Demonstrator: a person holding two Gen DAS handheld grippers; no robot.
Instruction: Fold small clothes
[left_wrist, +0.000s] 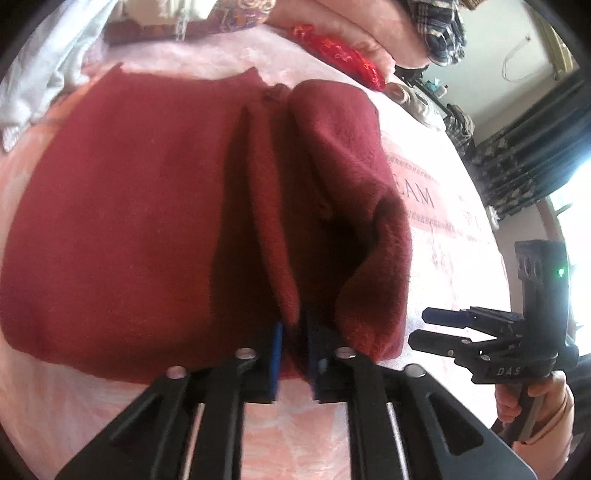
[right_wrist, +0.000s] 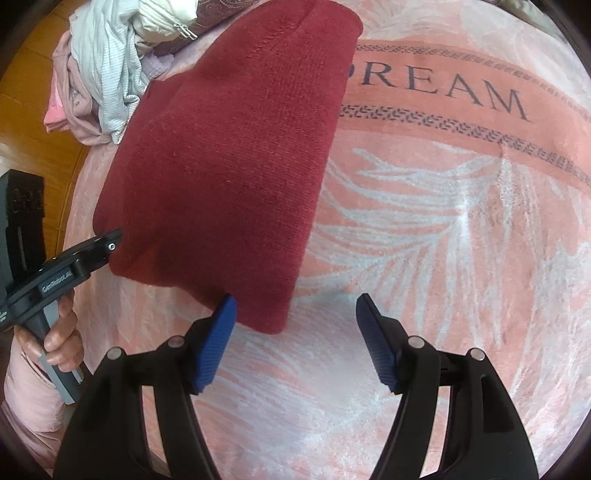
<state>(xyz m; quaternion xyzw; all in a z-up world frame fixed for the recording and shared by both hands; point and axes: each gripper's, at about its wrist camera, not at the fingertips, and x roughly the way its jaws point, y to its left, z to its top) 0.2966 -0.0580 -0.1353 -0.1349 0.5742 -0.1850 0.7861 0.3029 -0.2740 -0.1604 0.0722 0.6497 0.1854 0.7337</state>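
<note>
A dark red knit garment lies on the pink blanket, partly folded, with a raised ridge running down its middle. My left gripper is shut on the garment's near hem, red fabric pinched between its blue pads. In the right wrist view the same garment stretches away to the upper left, and the left gripper reaches its left edge. My right gripper stands open just above the blanket at the garment's near corner, holding nothing. The right gripper also appears beside the garment in the left wrist view.
A pile of white and pink clothes sits at the blanket's far left edge by a wooden surface. A red patterned item and pillows lie beyond the garment. The blanket, printed DREAM, extends to the right. Dark curtains hang far right.
</note>
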